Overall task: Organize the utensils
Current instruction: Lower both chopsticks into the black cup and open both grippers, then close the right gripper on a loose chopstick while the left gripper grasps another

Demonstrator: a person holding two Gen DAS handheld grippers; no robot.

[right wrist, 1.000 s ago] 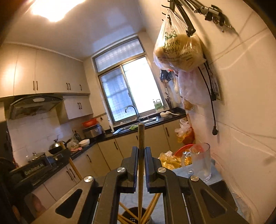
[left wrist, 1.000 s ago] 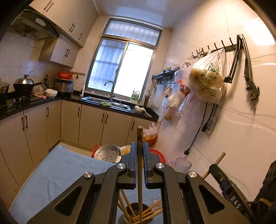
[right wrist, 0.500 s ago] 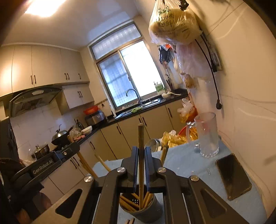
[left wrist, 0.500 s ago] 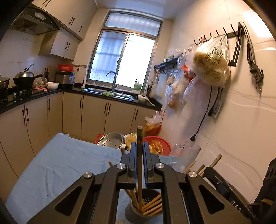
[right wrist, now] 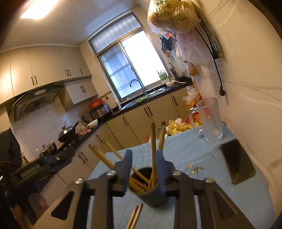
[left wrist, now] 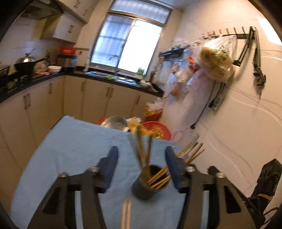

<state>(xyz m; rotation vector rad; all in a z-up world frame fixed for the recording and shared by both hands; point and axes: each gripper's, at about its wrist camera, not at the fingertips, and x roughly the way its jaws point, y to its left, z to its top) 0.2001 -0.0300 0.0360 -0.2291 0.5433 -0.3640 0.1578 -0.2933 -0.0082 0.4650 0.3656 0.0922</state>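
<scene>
Left wrist view: the left gripper (left wrist: 140, 156), jaws just opened and empty, hangs above a dark cup (left wrist: 144, 186) of chopsticks (left wrist: 159, 177) on the blue cloth (left wrist: 74, 149). The right gripper (right wrist: 143, 161), likewise parted, straddles it.

Daylight pours through the window (left wrist: 130, 45) at twelve o'clock and blows it out white, while a ceiling lamp (right wrist: 35, 10) glares at ten o'clock in my right view. My left view is smeared with motion blur, chopsticks (left wrist: 143, 151) ghosted. Both fisheye pictures bend walls and darken at the corners.
</scene>
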